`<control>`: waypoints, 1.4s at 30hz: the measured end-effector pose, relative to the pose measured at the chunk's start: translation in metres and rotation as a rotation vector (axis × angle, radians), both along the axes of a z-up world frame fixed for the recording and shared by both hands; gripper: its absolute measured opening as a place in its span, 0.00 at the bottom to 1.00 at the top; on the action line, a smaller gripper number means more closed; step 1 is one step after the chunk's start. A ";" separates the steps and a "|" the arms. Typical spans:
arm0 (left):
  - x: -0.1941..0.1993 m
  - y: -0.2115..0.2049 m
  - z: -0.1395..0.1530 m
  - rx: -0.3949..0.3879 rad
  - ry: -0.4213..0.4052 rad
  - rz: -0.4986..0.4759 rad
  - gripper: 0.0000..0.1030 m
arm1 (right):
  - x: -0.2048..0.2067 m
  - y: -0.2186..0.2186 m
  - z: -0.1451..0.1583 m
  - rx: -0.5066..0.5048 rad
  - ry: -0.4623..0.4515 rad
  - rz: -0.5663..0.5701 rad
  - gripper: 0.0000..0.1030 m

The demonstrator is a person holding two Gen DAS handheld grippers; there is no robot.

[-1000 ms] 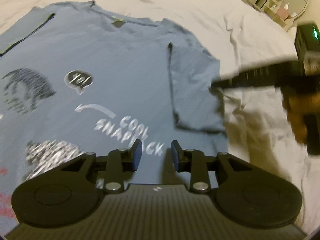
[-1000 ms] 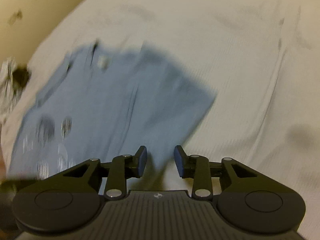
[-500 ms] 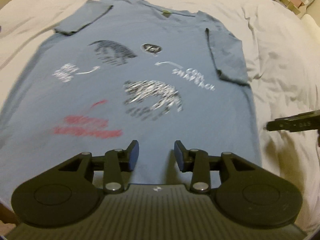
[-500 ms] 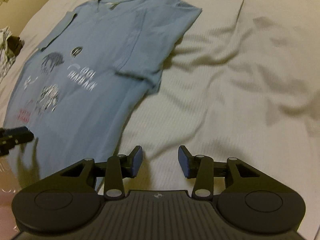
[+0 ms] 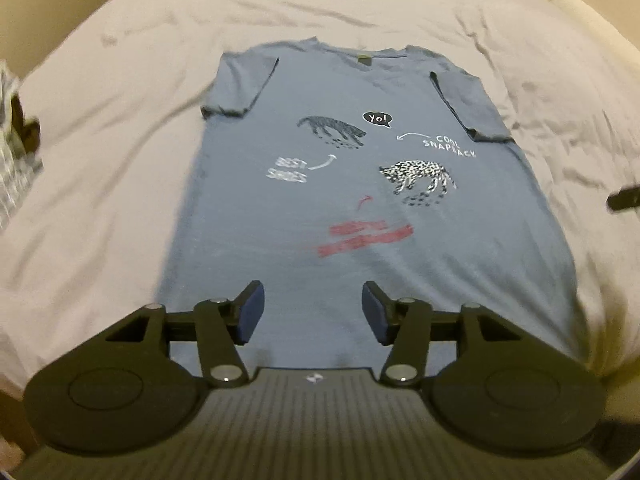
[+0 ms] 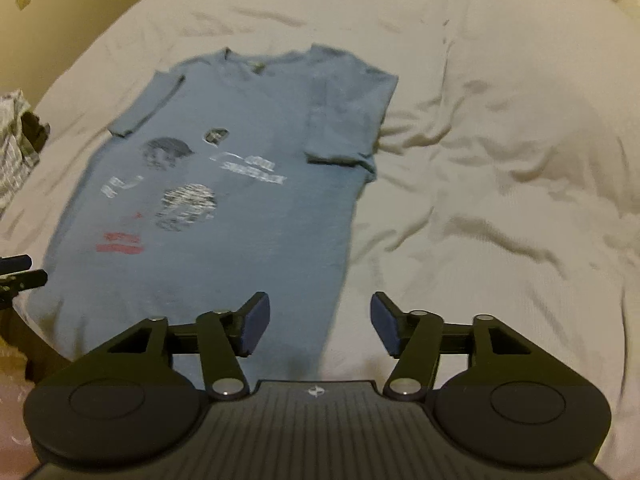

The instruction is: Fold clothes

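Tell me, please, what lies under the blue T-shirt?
The blue T-shirt lies flat on a white bedsheet, which shows wrinkled all around it. Both sleeves are folded in on top. The sheet directly beneath is covered, so anything there is unseen.

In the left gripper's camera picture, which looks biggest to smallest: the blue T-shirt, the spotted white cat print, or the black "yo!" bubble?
1. Blue T-shirt
2. Spotted white cat print
3. Black "yo!" bubble

The bubble lies farther from the camera, which shrinks it somewhat.

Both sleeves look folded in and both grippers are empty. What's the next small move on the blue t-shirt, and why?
Probably lower both open grippers, left gripper and right gripper, to the near hem of the t-shirt. The shirt lies flat on the bed sheet, sleeves tucked inward, so folding hem toward collar seems next.
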State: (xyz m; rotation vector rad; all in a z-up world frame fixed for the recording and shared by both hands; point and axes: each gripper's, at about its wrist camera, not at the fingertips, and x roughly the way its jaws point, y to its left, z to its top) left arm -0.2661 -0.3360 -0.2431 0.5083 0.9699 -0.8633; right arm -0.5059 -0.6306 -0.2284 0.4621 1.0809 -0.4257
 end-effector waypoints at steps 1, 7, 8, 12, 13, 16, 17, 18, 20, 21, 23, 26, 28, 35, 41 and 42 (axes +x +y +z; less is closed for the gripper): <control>0.001 0.005 0.004 0.001 -0.020 -0.025 0.62 | -0.002 0.009 0.006 0.001 -0.006 -0.014 0.63; -0.010 0.024 0.012 0.075 -0.128 -0.190 0.87 | -0.009 0.045 0.026 -0.052 -0.001 0.003 0.72; -0.014 0.026 0.011 0.091 -0.144 -0.216 0.88 | -0.010 0.049 0.027 -0.070 0.003 0.019 0.72; -0.035 0.036 0.010 0.149 -0.204 -0.307 0.98 | -0.015 0.064 0.029 -0.145 0.012 0.106 0.75; -0.041 0.039 0.010 0.165 -0.218 -0.324 0.98 | -0.017 0.068 0.029 -0.161 0.013 0.128 0.75; -0.062 0.050 0.012 0.206 -0.255 -0.372 0.98 | -0.026 0.078 0.028 -0.167 0.002 0.169 0.76; -0.068 0.053 0.013 0.224 -0.262 -0.381 0.98 | -0.029 0.081 0.028 -0.160 -0.002 0.177 0.76; -0.073 0.056 0.014 0.239 -0.270 -0.389 0.98 | -0.031 0.084 0.027 -0.150 -0.003 0.188 0.76; -0.083 0.061 0.019 0.246 -0.291 -0.403 0.99 | -0.033 0.092 0.024 -0.137 0.002 0.220 0.76; -0.086 0.063 0.020 0.242 -0.295 -0.407 0.99 | -0.034 0.097 0.023 -0.134 0.010 0.236 0.76; -0.089 0.066 0.018 0.230 -0.294 -0.413 0.99 | -0.032 0.107 0.019 -0.139 0.051 0.254 0.76; -0.088 0.066 0.013 0.209 -0.291 -0.445 0.99 | -0.029 0.121 0.018 -0.131 0.113 0.224 0.76; -0.084 0.065 0.013 0.178 -0.295 -0.478 0.99 | -0.028 0.132 0.023 -0.140 0.124 0.176 0.77; -0.059 0.067 0.027 0.075 -0.276 -0.615 0.98 | -0.024 0.176 0.035 -0.163 0.120 -0.047 0.79; -0.037 0.084 0.039 0.038 -0.280 -0.693 0.98 | -0.019 0.220 0.039 -0.147 0.125 -0.145 0.79; -0.035 0.087 0.039 0.038 -0.278 -0.699 0.98 | -0.019 0.224 0.039 -0.142 0.127 -0.157 0.79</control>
